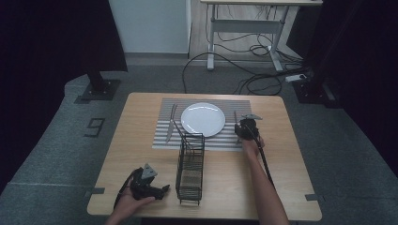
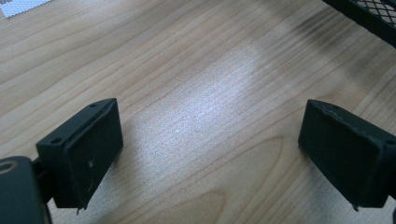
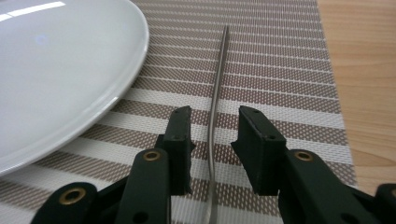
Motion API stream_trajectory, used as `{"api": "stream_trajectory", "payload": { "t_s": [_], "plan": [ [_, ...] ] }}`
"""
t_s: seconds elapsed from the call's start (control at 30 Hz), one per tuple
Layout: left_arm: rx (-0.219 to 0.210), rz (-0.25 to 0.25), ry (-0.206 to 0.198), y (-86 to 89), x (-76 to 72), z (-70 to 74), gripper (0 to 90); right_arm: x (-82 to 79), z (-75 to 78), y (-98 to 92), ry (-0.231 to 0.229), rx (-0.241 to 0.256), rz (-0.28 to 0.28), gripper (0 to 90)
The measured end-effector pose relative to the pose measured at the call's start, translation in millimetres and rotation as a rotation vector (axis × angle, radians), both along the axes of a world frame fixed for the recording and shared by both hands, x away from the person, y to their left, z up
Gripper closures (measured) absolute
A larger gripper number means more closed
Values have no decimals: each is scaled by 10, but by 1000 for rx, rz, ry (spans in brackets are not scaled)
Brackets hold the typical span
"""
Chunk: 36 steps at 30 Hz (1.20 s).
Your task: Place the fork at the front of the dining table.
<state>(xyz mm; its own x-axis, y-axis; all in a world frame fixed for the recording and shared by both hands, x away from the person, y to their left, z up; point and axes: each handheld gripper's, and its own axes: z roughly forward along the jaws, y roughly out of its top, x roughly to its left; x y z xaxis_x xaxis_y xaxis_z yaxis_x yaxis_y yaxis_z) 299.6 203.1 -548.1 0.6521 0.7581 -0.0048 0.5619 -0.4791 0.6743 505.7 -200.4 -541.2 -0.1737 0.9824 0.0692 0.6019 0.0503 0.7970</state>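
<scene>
— Where's the right tool [image 3: 212,128]?

— Right of centre in the high view, down over the striped placemat [image 3: 280,60]. Its jaws sit narrowly apart either side of a thin metal utensil handle [image 3: 218,79], not quite touching it. The white plate [image 3: 56,70] lies just left of that.

— And the left tool [image 2: 208,144]?

— Lower left, low over the bare wooden counter [image 2: 187,70], jaws spread wide with nothing between them.

— Anything else?

— A black wire cutlery rack [image 1: 190,168] stands at lower centre, and a knife [image 1: 171,123] lies left of the plate.
</scene>
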Motion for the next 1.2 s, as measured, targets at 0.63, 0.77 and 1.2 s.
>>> {"api": "stream_trajectory", "payload": {
  "t_s": [0.63, 0.77, 1.2],
  "plan": [
    [1, 1, 0, 0, -3, 1, 65, -291, 47, -175, 13, -25, 48, 809],
    [1, 1, 0, 0, -3, 1, 64, -291, -13, -275, 30, 13, 7, 842],
    [-1, 1, -1, -1, -3, 0, 64, -644, 196, -475, -22, -4, 84, 753]
  ]
}}
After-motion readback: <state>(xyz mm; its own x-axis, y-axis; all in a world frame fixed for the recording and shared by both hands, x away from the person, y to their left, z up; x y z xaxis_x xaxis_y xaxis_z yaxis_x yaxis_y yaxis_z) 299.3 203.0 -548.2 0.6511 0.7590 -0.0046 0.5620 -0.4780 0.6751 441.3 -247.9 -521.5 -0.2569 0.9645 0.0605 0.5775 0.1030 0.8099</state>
